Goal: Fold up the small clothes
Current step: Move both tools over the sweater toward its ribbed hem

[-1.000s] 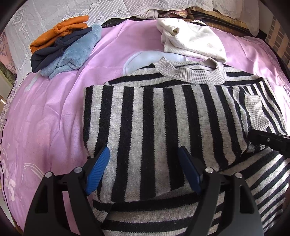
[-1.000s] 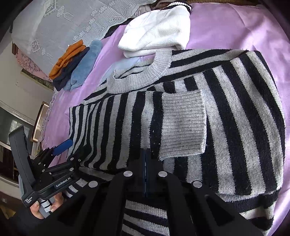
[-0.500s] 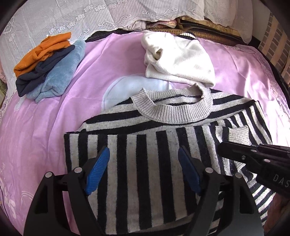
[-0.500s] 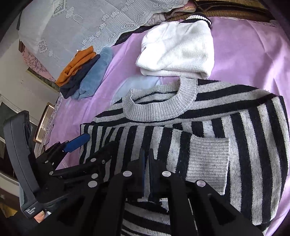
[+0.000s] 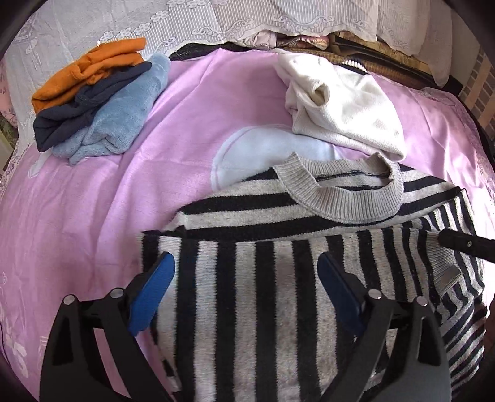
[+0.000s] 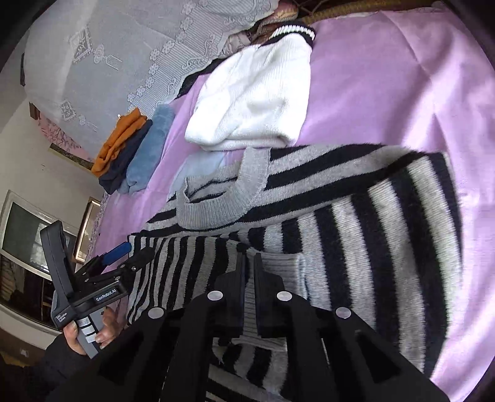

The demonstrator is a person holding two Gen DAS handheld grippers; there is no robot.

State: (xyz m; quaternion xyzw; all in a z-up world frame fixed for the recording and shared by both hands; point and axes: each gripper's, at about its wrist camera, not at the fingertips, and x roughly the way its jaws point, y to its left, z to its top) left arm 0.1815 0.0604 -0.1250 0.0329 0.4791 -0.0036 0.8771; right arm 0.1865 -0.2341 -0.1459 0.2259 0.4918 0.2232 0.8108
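A bed is covered w/ a smooth, faintly shiny lilac-pink sheet (image 5: 92, 191) bearing a pale blue round patch (image 5: 263, 148); white lace-patterned pillow covers (image 5: 235, 18) are ranged along the far edge. In the right wrist view a cream wall and a framed window (image 6: 27, 235) are seen at far left.

At upper left of the sheet a stack of folded items is laid: a ribbed orange cloth (image 5: 89, 68), a navy knit piece (image 5: 80, 105) and a fluffy light-blue fleece cloth (image 5: 120, 120), overlapping each other. Further right, a rumpled cream-white knit sweater (image 5: 346, 102) is piled, w/ dark trim visible at its far end in the right wrist view.

The grey-and-black striped knit sweater (image 5: 266, 278) is spread just in front of the white one, ribbed grey collar (image 5: 343, 198) pointing away toward the pillows, long axis approx. near-to-far. A sleeve is folded across the chest, so its stripes run near-to-far while body stripes run side to side; its ribbed grey cuff (image 6: 290, 275) lies at the right end.

The left gripper (image 5: 246, 287), blue-padded, is held wide open over the folded sleeve, nothing between the pads. The right gripper (image 6: 250, 297) is pinched onto the cuff, jaws nearly together w/ knit fabric between them.
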